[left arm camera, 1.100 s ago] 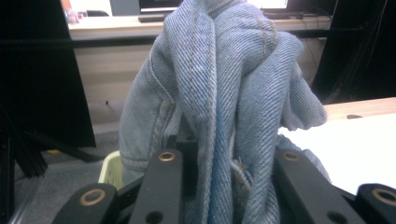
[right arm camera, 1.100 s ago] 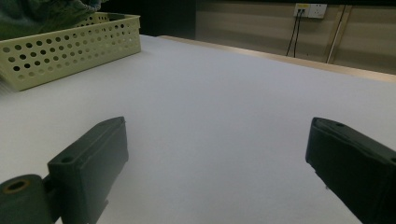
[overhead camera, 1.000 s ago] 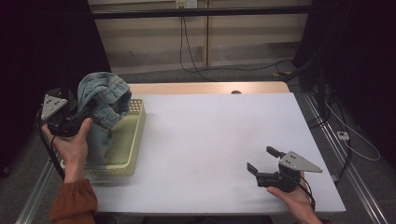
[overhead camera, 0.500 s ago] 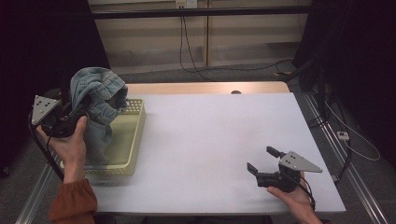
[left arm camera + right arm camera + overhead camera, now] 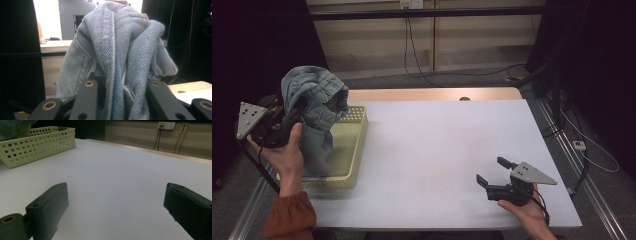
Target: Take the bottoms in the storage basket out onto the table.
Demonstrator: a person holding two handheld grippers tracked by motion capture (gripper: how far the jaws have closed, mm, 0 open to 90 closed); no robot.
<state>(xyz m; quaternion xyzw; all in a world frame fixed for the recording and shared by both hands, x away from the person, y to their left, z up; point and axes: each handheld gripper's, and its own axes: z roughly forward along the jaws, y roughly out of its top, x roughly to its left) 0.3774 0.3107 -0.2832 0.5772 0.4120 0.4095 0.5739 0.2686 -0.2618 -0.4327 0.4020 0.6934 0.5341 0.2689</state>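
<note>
Black tongs (image 5: 492, 172), grey triangular plates, rust-orange sleeve (image 5: 289, 217)

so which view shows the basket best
The high view: the basket sits at the table's left edge, its whole outline visible under the hanging jeans. The right gripper view catches its perforated side wall.

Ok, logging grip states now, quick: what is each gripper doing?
Left gripper: shut on the denim garment, lifted above the basket.
Right gripper: open, holding nothing, low over the table.
</note>
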